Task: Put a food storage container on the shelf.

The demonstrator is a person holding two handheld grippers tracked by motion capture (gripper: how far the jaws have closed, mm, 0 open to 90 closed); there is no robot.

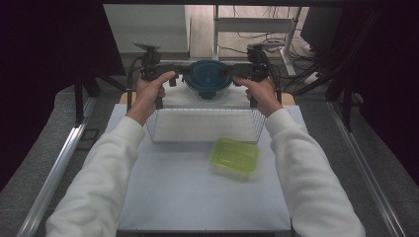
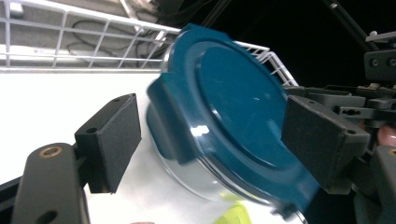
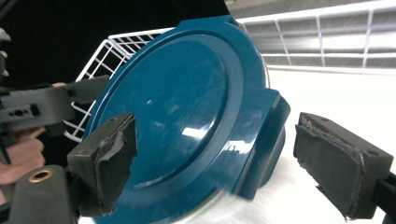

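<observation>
blue-lidded container (image 1: pixel 210 78) — between both open tools

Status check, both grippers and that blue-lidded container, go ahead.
Left gripper and right gripper open, pads off the clasps. Blue-lidded container sits beyond the wire basket. Green box nearer the person, out of the way.

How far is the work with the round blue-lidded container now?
Already done, it seems: the round container with the blue lid sits beyond the wire basket. In hand: the left tool and the right tool flank its two side clips, jaws standing open, pads off the lid in both gripper views. Probably left: the green container lies on the table before the basket, untouched.
</observation>
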